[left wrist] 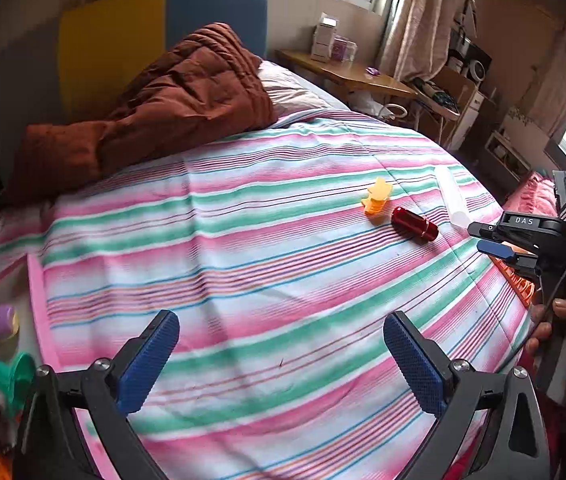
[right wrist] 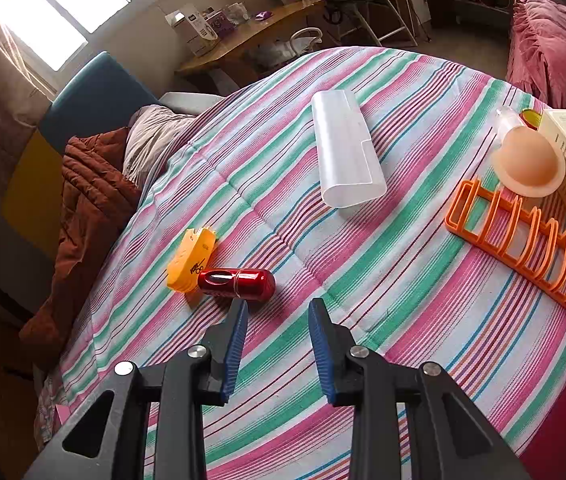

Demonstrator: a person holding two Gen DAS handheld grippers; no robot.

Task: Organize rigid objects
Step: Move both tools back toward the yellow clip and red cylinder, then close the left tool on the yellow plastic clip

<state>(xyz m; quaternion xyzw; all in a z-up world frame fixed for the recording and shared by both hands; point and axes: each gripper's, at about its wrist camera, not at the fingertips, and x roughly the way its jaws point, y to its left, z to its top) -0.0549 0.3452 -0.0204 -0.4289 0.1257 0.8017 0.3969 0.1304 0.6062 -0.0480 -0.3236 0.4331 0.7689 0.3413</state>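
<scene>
Red capsule (right wrist: 238, 283) beside yellow case (right wrist: 190, 261)

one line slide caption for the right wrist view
Right gripper open and empty above a striped bedspread, near a red capsule-shaped case, yellow clip, clear plastic case and orange rack.

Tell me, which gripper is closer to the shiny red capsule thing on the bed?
Right. The right gripper hovers just beside the red capsule, its left fingertip almost at it. The left gripper sits farther back across the striped bedspread, jaws wide open and empty.

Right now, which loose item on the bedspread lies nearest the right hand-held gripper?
The red capsule, just beyond the right hand-held gripper; the yellow piece lies behind it.
</scene>
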